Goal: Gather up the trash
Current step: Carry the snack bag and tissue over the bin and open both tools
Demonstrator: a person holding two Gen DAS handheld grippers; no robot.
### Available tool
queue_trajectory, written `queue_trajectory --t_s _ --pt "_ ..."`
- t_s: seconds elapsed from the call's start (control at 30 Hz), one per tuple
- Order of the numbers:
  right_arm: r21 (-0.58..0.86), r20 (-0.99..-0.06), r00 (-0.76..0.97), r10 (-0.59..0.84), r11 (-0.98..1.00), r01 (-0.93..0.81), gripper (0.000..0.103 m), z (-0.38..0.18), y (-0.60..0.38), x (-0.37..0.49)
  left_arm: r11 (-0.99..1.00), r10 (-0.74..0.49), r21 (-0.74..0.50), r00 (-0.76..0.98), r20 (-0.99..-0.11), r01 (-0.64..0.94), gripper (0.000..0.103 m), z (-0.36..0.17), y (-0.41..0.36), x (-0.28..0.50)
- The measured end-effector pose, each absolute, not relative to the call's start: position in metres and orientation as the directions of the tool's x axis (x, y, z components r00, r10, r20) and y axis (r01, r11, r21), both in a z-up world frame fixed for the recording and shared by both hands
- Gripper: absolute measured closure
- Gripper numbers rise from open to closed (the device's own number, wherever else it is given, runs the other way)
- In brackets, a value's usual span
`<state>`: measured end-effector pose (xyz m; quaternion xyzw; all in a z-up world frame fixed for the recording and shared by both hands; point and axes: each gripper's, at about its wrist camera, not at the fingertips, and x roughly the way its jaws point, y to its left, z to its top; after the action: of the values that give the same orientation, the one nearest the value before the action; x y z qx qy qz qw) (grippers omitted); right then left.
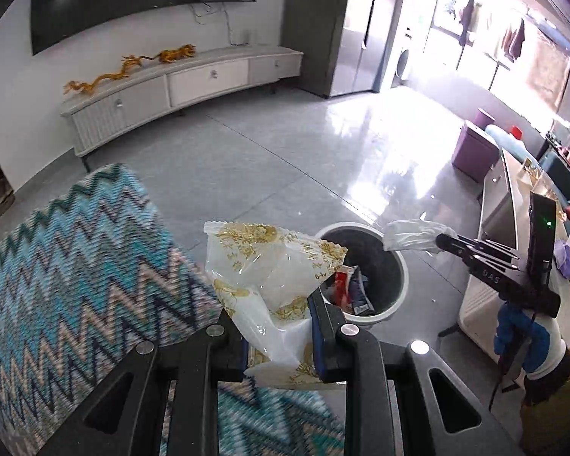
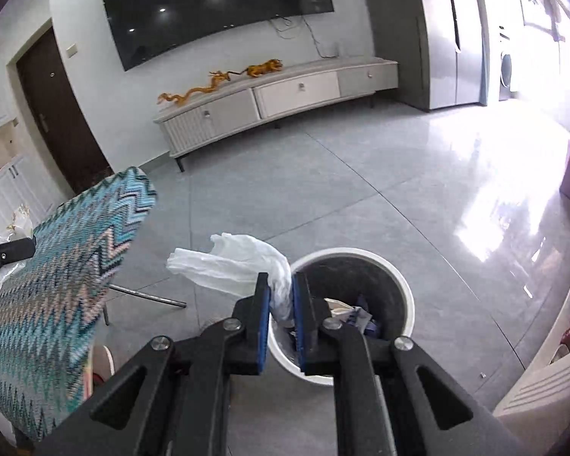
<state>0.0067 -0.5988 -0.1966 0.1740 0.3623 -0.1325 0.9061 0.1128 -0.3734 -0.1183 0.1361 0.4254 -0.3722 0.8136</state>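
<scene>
My left gripper [image 1: 275, 311] is shut on a crinkled white and gold snack wrapper [image 1: 264, 266], which hangs just left of a round white trash bin [image 1: 395, 296] with a dark liner and several scraps inside. My right gripper [image 2: 281, 292] is shut on a thin clear plastic bag [image 2: 228, 262] and sits over the near left rim of the same bin [image 2: 406, 292]. The left wrist view also shows the right gripper [image 1: 446, 241] reaching in from the right, its plastic bag [image 1: 410, 233] over the bin's far rim.
A stool with a blue zigzag cushion [image 1: 68, 273] stands close on the left of the bin, also seen as the cushion [image 2: 64, 288]. A white low table [image 1: 501, 205] is on the right. A TV cabinet [image 2: 277, 102] lines the far wall across grey floor tiles.
</scene>
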Motion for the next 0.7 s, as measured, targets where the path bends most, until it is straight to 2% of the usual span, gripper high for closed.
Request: queue_trajectory --t_s 0.23,0.5,0.67,0.7 --pt "0.206 -0.765 0.63 -0.137 0.874 0.441 0.091 -0.254 -0.642 0.018 0.622 -0.498 -0.172 0.216 -0.84 0.764 0.079 -0.175 -0.479 0.128" --pt "0.194 -0.796 0.589 -0.138 0.864 0.465 0.089 -0.301 -0.661 0.042 0.635 -0.51 -0.289 0.108 -0.854 0.716 0.072 -0.228 -0.535 0.154" --pt "0.199 -0.819 0.562 -0.117 0.86 0.469 0.088 -0.331 -0.663 0.053 0.651 -0.507 -0.32 0.08 -0.858 0.688 0.063 -0.249 -0.552 0.161" --pt "0.203 -0.822 0.558 -0.112 0.858 0.472 0.083 -0.337 -0.663 0.054 0.656 -0.504 -0.321 0.079 -0.86 0.683 0.056 -0.253 -0.552 0.162"
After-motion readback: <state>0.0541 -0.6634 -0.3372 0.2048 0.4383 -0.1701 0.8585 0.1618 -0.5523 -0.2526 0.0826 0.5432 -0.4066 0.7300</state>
